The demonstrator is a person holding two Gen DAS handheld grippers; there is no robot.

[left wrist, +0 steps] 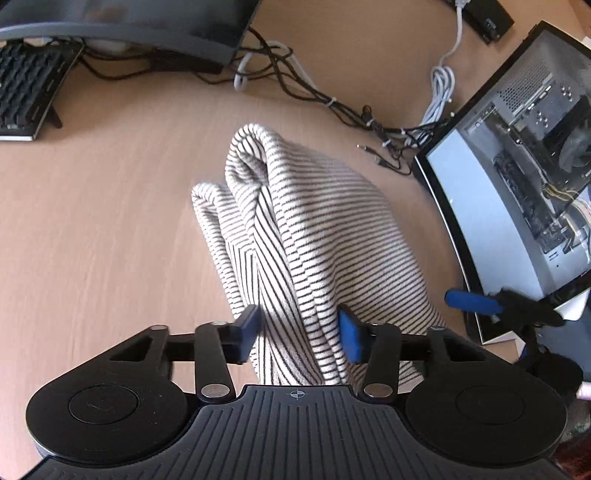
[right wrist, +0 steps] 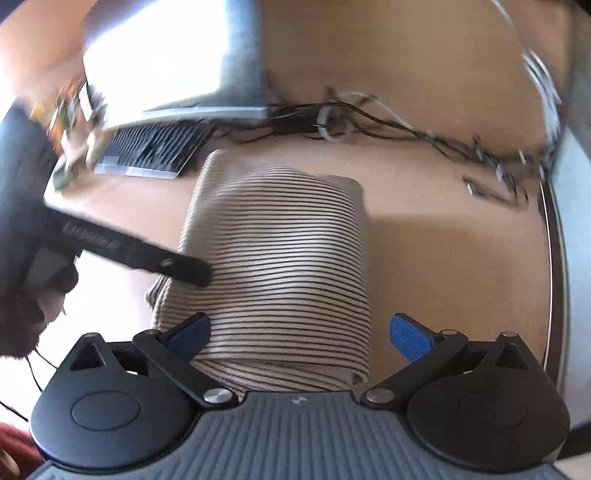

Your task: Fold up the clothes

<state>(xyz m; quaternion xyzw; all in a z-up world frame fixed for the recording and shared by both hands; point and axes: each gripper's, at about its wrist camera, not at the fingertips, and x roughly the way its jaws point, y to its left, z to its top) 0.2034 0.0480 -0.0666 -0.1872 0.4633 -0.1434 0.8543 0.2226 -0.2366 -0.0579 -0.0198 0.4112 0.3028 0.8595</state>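
A pale wood-grain tabletop (left wrist: pixel 92 229) carries office clutter around a garment. In the left wrist view, a black keyboard (left wrist: pixel 26 92) lies at far left below the dark edge of a monitor (left wrist: pixel 122 26); a tangle of black and white cables (left wrist: pixel 295 81) runs across the back, and an open silver computer case (left wrist: pixel 524 166) stands at right. At centre, the white, black-striped knit garment (left wrist: pixel 306 229) is bunched in loose folds on the tabletop. The left claw (left wrist: pixel 299 332) has its blue-padded fingers (left wrist: pixel 351 336) partly apart, with a fold of the striped cloth between them; the right-hand pad touches the fabric, while it is unclear whether the left pad does. At the right edge, the right claw (left wrist: pixel 476 302) shows a blue finger beside the garment's edge. In the blurred right wrist view, the right claw (right wrist: pixel 299 336) is spread wide, straddling the near end of the folded garment (right wrist: pixel 280 251), its right pad clear of the cloth.
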